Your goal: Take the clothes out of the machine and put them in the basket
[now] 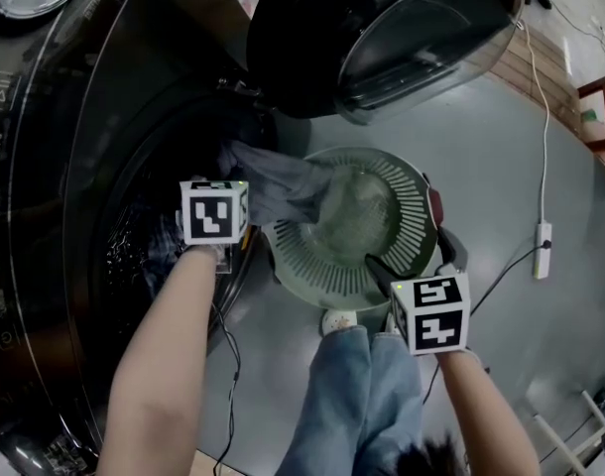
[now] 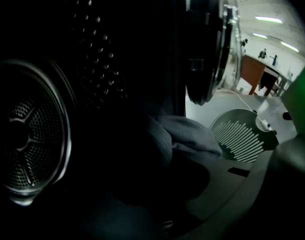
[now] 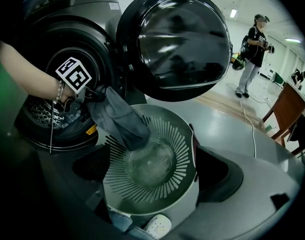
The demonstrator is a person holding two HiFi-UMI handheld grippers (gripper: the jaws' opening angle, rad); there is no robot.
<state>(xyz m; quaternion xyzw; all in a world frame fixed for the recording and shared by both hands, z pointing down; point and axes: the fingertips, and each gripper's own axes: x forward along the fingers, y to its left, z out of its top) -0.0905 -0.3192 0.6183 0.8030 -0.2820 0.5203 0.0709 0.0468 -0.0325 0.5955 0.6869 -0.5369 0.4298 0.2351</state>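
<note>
Head view | grey floor | left claw grips garment | right claw wide

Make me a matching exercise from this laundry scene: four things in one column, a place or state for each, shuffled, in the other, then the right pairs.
Things
1. machine door
2. basket
3. grey garment
4. white shoe

Places or states
A. hangs from the left gripper down into the basket
B. swung wide open
C. at the end of a jeans leg, by the basket's near rim
D. round and slatted, standing on the floor

Pairs: 1-B, 2-D, 3-A, 4-C
</note>
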